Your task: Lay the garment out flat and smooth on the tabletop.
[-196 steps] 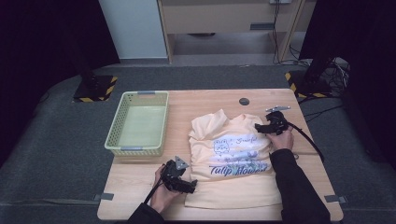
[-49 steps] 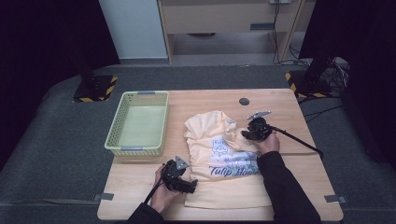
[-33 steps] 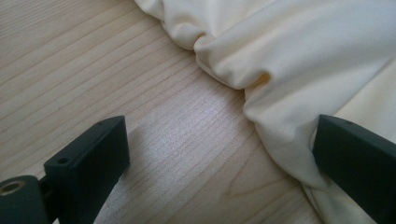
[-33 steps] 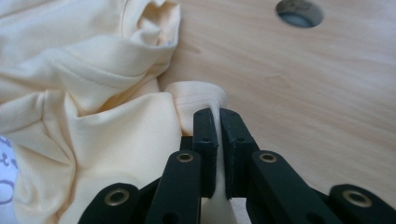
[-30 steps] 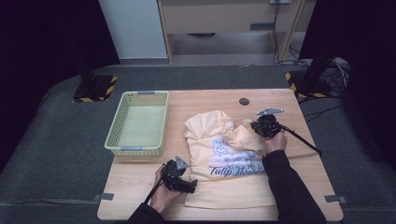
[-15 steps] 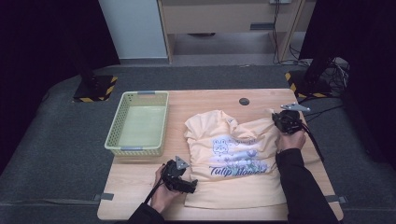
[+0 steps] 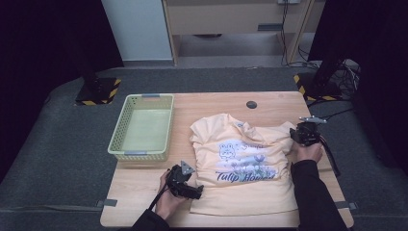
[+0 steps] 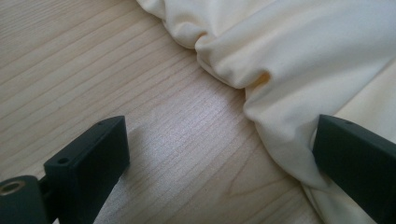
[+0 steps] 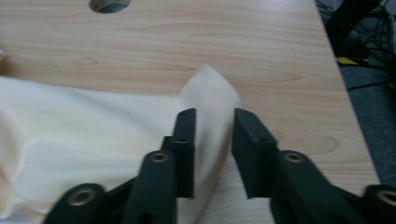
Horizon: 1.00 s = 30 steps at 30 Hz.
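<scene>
A pale yellow T-shirt (image 7: 245, 163) with a blue print lies face up on the wooden table (image 7: 211, 103). My left gripper (image 7: 195, 191) rests at the shirt's near left hem. In the left gripper view its jaws (image 8: 219, 149) stand wide open on bare wood, and bunched cloth (image 8: 299, 56) touches the right one. My right gripper (image 7: 296, 132) is at the shirt's right sleeve. Its jaws (image 9: 214, 119) have just been opening, and the sleeve edge (image 9: 210, 93) hangs loose and blurred in the gap between them.
A light green plastic basket (image 7: 142, 126) stands on the table's left side. A round cable hole (image 7: 251, 104) sits near the far edge. The table's right edge (image 9: 345, 93) is close to my right gripper, with cables and stand bases beyond it.
My right gripper moved right across the table, drawing the sleeve out and spreading the shirt's right side. Its jaws have parted. The left gripper stayed put.
</scene>
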Tool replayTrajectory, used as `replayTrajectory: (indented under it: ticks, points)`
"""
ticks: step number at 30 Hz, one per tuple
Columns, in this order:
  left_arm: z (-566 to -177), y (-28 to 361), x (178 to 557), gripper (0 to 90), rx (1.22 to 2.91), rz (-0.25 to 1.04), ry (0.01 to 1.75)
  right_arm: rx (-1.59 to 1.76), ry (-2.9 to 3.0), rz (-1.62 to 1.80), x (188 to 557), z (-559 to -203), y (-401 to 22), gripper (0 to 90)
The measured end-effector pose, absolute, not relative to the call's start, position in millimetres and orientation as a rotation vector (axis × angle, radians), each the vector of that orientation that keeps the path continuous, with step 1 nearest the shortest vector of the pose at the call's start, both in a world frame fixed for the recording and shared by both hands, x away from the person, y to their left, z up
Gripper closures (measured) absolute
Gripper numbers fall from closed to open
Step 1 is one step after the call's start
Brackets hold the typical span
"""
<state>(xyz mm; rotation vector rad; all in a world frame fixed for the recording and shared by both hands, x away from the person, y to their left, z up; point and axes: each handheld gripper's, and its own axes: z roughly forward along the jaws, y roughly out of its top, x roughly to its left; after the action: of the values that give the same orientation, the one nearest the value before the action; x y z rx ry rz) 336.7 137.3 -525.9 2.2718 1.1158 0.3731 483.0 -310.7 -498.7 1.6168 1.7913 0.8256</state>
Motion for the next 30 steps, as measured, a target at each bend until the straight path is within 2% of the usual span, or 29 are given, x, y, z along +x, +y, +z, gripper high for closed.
replayTrajectory:
  ticks: [3, 7, 20, 23, 26, 30]
  points:
    - [-525.9, 137.3, 336.7, 3.1, 2.271, 0.373, 1.116, 1.589, 1.779, 0.866, 481.9, -492.1, -312.3, 58.9]
    - [-525.9, 137.2, 336.7, 3.1, 2.271, 0.373, 1.117, 1.517, 1.834, 0.935, 483.3, -486.9, -306.5, 54.4]
    - [-525.9, 137.3, 336.7, 3.1, 2.272, 0.373, 1.116, 1.427, 2.064, 0.877, 505.4, -513.6, -271.2, 46.6]
    - [-525.9, 137.3, 336.8, 3.1, 2.272, 0.373, 1.115, 1.442, 2.085, 0.826, 508.3, -520.4, -271.3, 47.4]
    - [-525.9, 137.3, 336.8, 3.1, 2.272, 0.373, 1.115, 1.421, 2.112, 0.789, 508.7, -525.5, -267.8, 52.7]
    - [-525.9, 137.2, 336.7, 3.1, 2.271, 0.374, 1.116, 1.447, 2.107, 0.850, 506.6, -526.9, -264.9, 70.5]
